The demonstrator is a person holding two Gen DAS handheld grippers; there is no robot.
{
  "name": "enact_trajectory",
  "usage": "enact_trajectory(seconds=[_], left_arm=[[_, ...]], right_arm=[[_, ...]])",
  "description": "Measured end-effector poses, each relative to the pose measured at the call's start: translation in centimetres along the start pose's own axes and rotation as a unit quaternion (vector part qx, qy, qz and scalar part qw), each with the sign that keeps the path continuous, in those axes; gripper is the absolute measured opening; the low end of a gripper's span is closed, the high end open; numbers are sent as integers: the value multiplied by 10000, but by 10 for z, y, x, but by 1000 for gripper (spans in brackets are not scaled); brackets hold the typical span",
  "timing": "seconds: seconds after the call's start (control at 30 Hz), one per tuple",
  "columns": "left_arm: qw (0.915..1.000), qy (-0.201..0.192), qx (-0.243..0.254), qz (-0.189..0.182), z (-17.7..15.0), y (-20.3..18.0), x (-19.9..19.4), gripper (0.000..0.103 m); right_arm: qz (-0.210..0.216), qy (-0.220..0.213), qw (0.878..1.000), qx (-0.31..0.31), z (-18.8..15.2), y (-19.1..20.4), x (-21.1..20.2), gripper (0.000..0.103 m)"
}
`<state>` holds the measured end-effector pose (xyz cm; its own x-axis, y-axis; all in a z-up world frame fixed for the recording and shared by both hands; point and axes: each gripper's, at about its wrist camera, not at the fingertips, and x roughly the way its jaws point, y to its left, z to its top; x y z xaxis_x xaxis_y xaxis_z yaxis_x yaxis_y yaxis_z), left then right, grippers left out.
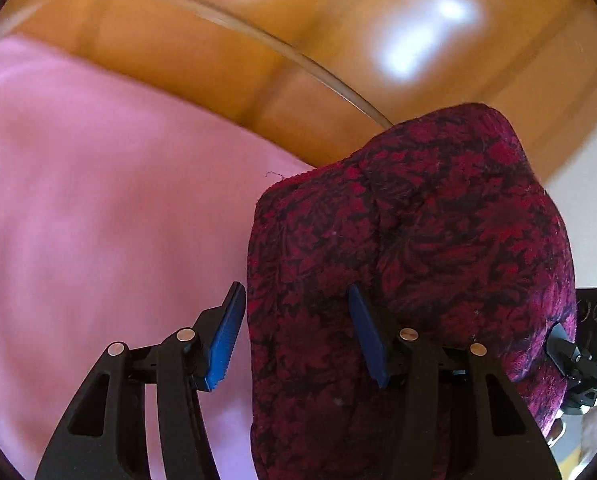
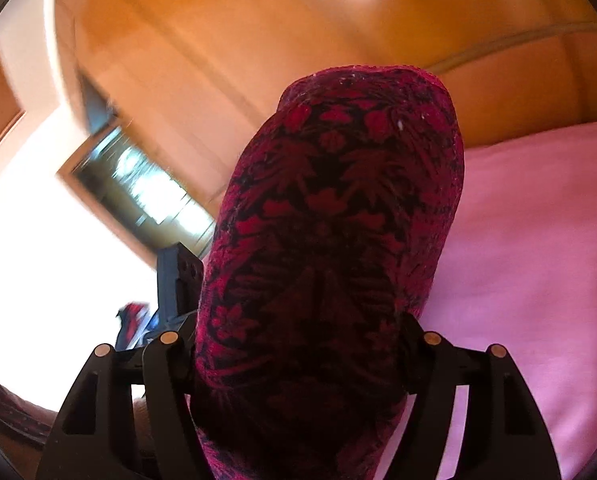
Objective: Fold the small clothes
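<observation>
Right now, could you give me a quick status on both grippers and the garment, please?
Left gripper open, red-black patterned garment draped between and over its fingers. Right gripper wrapped in cloth, jaws hidden. Garment lifted above the pink sheet. Nothing obstructing.

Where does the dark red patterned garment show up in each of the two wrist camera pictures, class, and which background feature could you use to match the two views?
Left wrist: the garment fills the lower right, draped over the left gripper, whose fingers are spread.
Right wrist: the garment fills the centre, bunched in the right gripper and hiding its fingertips.
Shared landmark: the pink sheet below the brown wooden panel.
</observation>
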<state>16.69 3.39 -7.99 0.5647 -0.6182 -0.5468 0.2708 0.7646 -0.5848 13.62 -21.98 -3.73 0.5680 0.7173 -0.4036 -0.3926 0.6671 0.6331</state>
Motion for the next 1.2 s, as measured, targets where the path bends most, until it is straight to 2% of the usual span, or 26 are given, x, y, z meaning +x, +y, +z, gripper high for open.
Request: enact_trajectory(seconds=[0.1,0.17,0.23,0.27,0.3,0.33,0.4,0.47,0.53,0.6,0.67,0.77,0.83,0.87,0.97,1.1,1.17,1.2], left_arm=[[9972,479,564,-111,5,-60,58,51],[9909,824,1061,23,-1,-99,98,51],[9867,977,1294,141,-8,-118,118,51],[9842,1032,1428,192,-13,-127,127,51],[9834,1057,1463,175,-15,-131,129,52],[9832,1099,1454,118,-17,-134,132,52],[9826,1083,1508,68,-23,-142,128,52],[9795,934,1759,289,-31,-159,123,52],[9762,795,1954,514,-38,-168,118,52],[9726,628,2100,782,-39,-174,116,52],[9683,544,2224,997,-38,-175,118,52],[9599,449,2466,1259,-36,-182,126,52],[9538,373,2618,1426,-32,-179,135,52],[9524,353,2623,1514,-31,-175,141,52],[9587,338,2405,1483,-30,-156,129,52],[9625,209,2316,1396,-38,-156,117,52],[9658,197,2204,1353,-35,-156,112,53],[9668,143,2167,1350,-33,-159,107,58]], right_arm=[[-481,-416,9973,371,-1,-47,-51,68],[-788,-569,9929,684,-8,-81,-75,68],[-923,-641,9874,1116,-25,-117,-93,69],[-1029,-644,9831,1371,-38,-136,-99,73],[-1309,-636,9777,1512,-51,-149,-102,78],[-1485,-614,9741,1588,-61,-155,-104,80],[-1620,-765,9673,1795,-81,-163,-116,91],[-1891,-823,9641,1674,-83,-149,-126,92],[-2476,-890,9560,1295,-68,-119,-131,90],[-2841,-1011,9488,942,-62,-90,-132,78],[-3011,-1030,9463,569,-54,-58,-130,73],[-3595,-810,9294,-212,-53,-19,-101,64],[-3691,-528,9272,-353,-58,-27,-79,58],[-3882,-419,9196,-428,-61,-29,-64,58],[-4377,-277,8953,-774,-67,-38,-32,59],[-4454,-267,8916,-769,-74,-37,-38,60],[-4510,-252,8890,-752,-66,-39,-36,60],[-4523,-249,8883,-750,-64,-37,-37,61]])
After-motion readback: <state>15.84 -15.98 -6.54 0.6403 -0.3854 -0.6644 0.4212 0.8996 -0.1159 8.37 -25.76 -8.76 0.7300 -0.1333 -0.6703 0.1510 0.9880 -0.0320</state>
